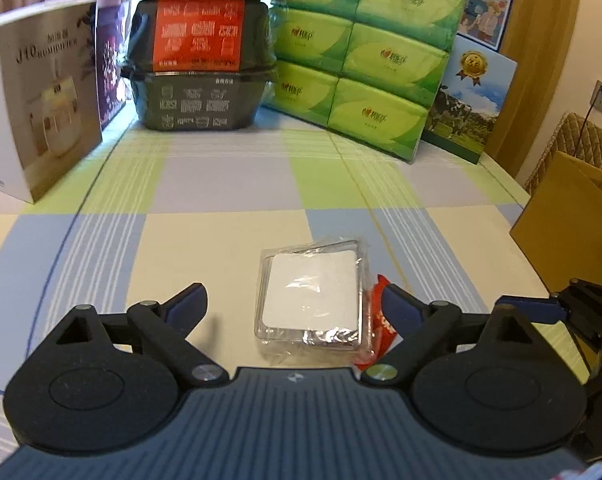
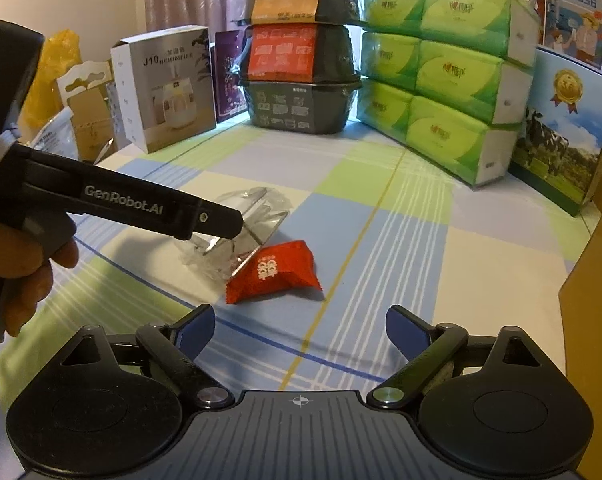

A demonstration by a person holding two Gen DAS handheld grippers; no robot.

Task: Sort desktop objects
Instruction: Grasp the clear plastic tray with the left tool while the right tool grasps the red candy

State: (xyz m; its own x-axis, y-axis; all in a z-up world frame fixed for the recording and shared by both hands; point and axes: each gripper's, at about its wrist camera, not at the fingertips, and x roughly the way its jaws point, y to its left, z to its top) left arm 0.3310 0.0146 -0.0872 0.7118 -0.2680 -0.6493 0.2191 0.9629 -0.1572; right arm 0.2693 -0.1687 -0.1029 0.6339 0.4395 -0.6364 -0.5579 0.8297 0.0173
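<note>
Left gripper [image 1: 295, 302]: fingers spread wide, holding nothing, set low over the clear plastic box [image 1: 313, 300], which lies between the two blue pads without visibly touching either. Right gripper [image 2: 300, 326]: fingers likewise spread wide and empty, hovering over bare cloth just short of the red sachet [image 2: 273, 272]. Clear plastic box: flat, square, wrapped in crinkled film, white card inside; it rests on the checked tablecloth [image 1: 221, 184] near its front. Red sachet: touching the box's right-hand edge, partly tucked against it, white lettering up. A hand [image 2: 17, 272] grips the left tool's handle, to the left of the box. Surface: cloth in pale yellow, blue, green and lilac squares, open and unoccupied behind the box as far as the back row; a brown cardboard box [image 1: 573, 216] closes the right side. Back row, beyond the box: white humidifier carton [image 2: 165, 88] at left, purple packet [image 2: 229, 76] beside it, three stacked black food bowls [image 2: 301, 60] at centre, a green tissue multipack [image 2: 445, 68] to their right, then a milk carton box [image 2: 561, 136] with cows printed on it. Curtain and window stand behind the row.
</note>
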